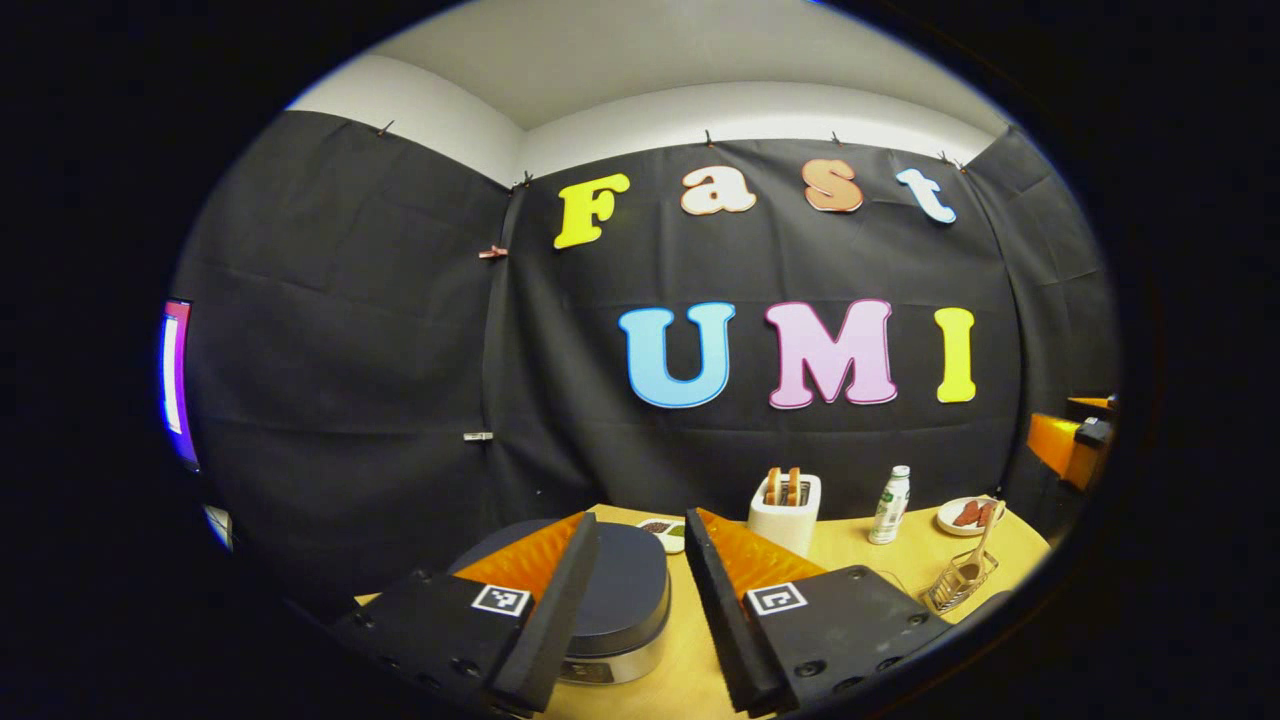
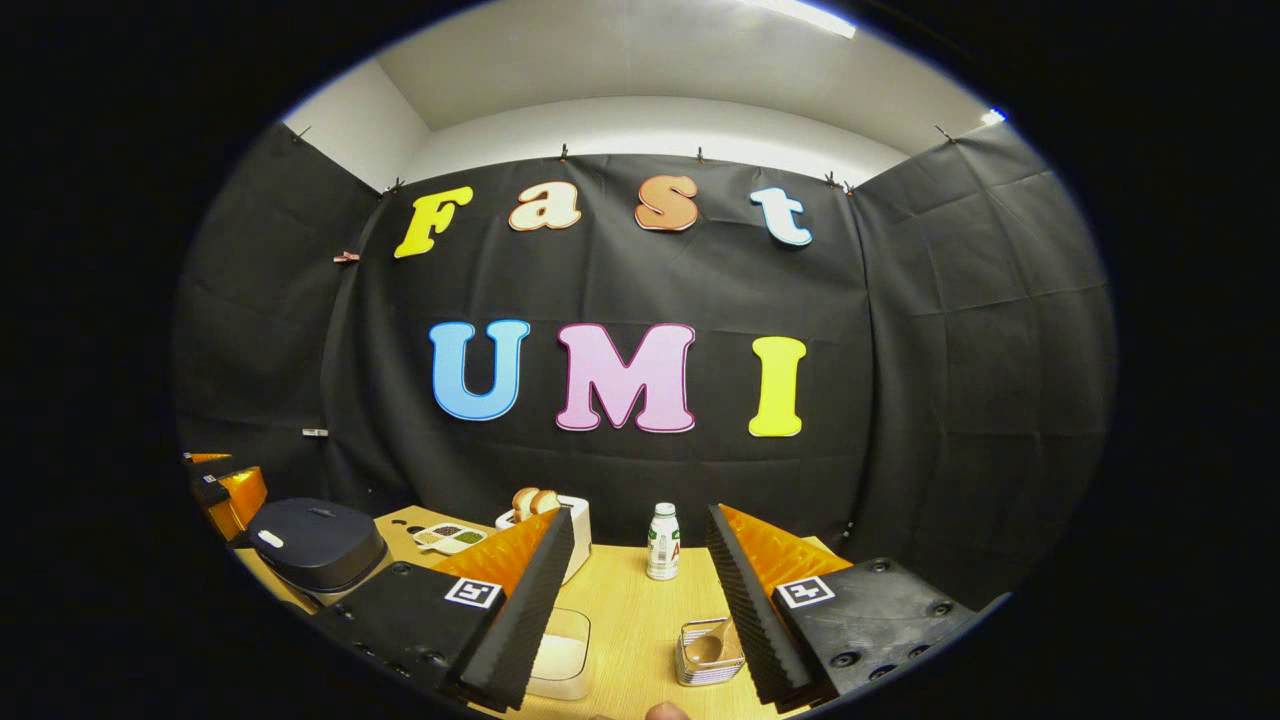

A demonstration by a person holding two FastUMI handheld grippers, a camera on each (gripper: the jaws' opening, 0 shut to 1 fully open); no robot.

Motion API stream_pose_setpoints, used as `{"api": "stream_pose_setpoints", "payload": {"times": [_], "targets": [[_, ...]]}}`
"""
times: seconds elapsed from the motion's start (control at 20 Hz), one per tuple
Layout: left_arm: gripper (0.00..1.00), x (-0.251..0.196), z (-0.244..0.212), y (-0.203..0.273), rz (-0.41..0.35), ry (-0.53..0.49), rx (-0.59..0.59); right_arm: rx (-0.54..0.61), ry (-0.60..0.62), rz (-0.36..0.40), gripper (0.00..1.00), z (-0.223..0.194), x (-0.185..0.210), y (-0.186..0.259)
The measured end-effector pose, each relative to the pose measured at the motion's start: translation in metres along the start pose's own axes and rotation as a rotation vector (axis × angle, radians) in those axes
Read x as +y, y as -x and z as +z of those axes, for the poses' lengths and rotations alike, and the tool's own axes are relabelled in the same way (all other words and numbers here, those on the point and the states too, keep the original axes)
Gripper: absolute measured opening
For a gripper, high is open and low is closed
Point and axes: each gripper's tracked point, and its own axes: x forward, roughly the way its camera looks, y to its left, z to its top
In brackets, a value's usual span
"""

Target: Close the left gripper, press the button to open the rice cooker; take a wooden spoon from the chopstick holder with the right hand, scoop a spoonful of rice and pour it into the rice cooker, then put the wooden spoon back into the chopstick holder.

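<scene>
The rice cooker (image 1: 625,590), with a dark lid on a silver base, sits shut just beyond my left gripper (image 1: 640,520), which stands open above its lid. In the right gripper view the rice cooker (image 2: 315,545) is at the far left, a pale button (image 2: 270,538) on its lid, the left gripper (image 2: 225,495) beside it. My right gripper (image 2: 640,515) is open and holds nothing. Below it stands the wire chopstick holder (image 2: 708,650) with the wooden spoon (image 2: 705,645) inside, next to a clear box of rice (image 2: 560,650). The chopstick holder (image 1: 960,580) and wooden spoon (image 1: 982,545) also appear at the left view's right.
At the back of the wooden table (image 2: 630,610) stand a white toaster (image 2: 578,525) with bread, a small bottle (image 2: 662,540) and a divided dish of beans (image 2: 450,537). A plate (image 1: 968,515) lies at the far right. Black cloth walls close in on three sides.
</scene>
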Motion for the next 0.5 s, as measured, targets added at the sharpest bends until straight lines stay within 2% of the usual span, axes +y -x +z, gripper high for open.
{"api": "stream_pose_setpoints", "payload": {"times": [0.1,0.15,0.2,0.25,0.3,0.35,0.5], "targets": [[0.54,0.018,-0.009,-0.006,0.030,-0.010,0.029,-0.001,0.002,0.010,0.84,-0.001,0.005,0.000],[0.37,0.025,-0.013,-0.008,0.041,-0.016,0.040,-0.001,0.006,0.017,0.84,-0.001,0.008,0.000],[0.34,0.033,-0.018,-0.013,0.057,-0.019,0.053,0.002,0.013,0.019,0.84,-0.002,0.011,0.000],[0.24,0.040,-0.020,-0.016,0.069,-0.018,0.062,0.004,0.022,0.023,0.84,-0.002,0.013,0.000],[0.20,0.050,-0.025,-0.020,0.086,-0.015,0.072,0.005,0.029,0.027,0.84,-0.003,0.015,0.001],[0.08,0.056,-0.030,-0.024,0.092,-0.012,0.088,0.004,0.030,0.030,0.84,-0.003,0.017,0.001],[0.07,0.070,-0.049,-0.032,0.102,-0.023,0.129,0.002,0.036,0.026,0.84,-0.002,0.019,0.002]]}}
